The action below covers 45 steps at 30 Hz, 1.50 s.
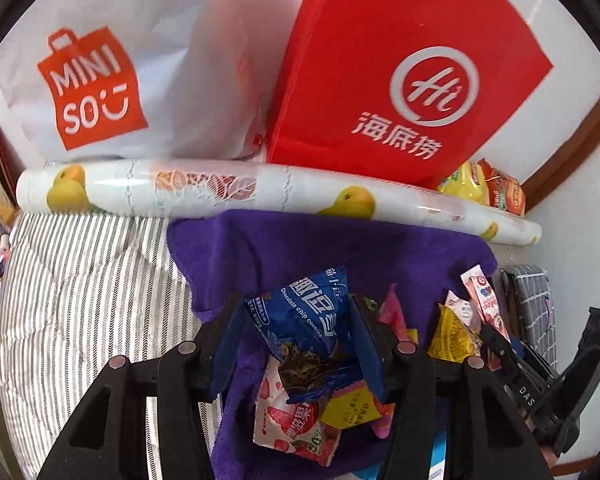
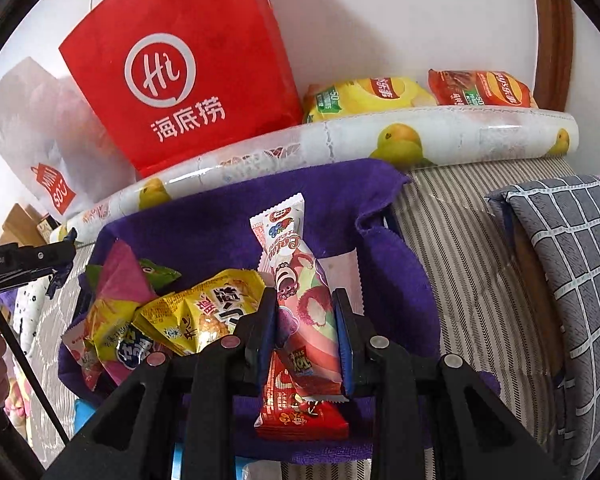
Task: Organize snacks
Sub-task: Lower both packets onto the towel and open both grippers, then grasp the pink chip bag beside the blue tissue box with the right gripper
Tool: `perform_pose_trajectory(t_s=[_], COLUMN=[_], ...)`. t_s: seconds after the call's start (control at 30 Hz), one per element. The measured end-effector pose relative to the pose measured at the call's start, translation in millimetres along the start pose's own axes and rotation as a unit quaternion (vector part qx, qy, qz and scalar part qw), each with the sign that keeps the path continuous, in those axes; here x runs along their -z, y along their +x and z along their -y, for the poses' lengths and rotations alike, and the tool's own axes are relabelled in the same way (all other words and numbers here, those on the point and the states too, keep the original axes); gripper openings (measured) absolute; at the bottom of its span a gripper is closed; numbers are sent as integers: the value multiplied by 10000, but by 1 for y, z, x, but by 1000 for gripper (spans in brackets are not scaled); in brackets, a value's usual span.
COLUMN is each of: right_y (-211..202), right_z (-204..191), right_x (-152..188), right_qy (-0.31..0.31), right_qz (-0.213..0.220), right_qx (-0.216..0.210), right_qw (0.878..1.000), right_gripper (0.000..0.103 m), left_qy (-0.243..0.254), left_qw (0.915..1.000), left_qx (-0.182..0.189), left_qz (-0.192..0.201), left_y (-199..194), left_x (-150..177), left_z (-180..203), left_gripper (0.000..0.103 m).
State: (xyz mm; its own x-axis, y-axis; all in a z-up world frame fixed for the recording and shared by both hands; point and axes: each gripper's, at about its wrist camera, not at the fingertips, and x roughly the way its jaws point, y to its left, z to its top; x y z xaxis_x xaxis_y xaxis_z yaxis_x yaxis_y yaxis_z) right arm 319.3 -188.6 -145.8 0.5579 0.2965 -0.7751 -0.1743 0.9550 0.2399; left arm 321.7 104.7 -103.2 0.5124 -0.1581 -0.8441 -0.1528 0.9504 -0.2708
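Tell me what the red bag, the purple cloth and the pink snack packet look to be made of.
Red bag: matte and creased, with a printed logo; paper or non-woven fabric, hard to tell which.
Purple cloth: soft fuzzy pile with a stitched hem, likely terry or microfibre.
Pink snack packet: glossy printed plastic film with crimped, serrated ends.

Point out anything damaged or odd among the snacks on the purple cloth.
The blue cookie packet between the left gripper's fingers looks torn open at its lower end, with dark contents showing. The other snacks lie in a loose heap on the purple cloth, wrappers apparently intact.
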Motion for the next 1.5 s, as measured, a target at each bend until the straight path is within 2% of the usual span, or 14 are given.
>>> perform_pose_trajectory(t_s=[0.23,0.3,0.37,0.43,0.73,0.83,0.93,1.1,1.27,1.5], right_y=[3,1,-2,-6,-23,-28,-39,-64,-97,-132], right_z=[-1,-4,-6,-8,-23,-25,-27,-31,-37,-41], right_x=[1,1,1,2,1,1,6,22,45,73], right_qy=[-84,-143,-185,-239,-554,-559,-542,-518,-568,-545], right_qz=[-54,-22,34,102,430,474,519,568,733,735], right_qx=[102,97,46,44,-66,-125,-164,-308,-143,132], right_qw=[9999,9998,9998,9997,9975,9972,9970,9966,9956,9957], right_gripper=[33,37,47,50,51,51,51,51,51,51], left_qy=[-100,-115,-135,-161,-179,-159,-1,187,403,811], left_qw=[9997,9995,9994,9989,9955,9942,9958,9956,9945,9918], left_qx=[101,159,184,314,693,796,741,829,946,984], left_qz=[-173,-237,-269,-324,-614,-708,-546,-390,-219,54], left_y=[10,14,16,18,27,25,14,-5,-32,-66], left_x=[1,2,2,2,3,3,3,5,9,22], left_z=[-4,-3,-2,-3,1,5,12,23,34,64], left_gripper=[51,51,51,51,52,62,69,69,69,69])
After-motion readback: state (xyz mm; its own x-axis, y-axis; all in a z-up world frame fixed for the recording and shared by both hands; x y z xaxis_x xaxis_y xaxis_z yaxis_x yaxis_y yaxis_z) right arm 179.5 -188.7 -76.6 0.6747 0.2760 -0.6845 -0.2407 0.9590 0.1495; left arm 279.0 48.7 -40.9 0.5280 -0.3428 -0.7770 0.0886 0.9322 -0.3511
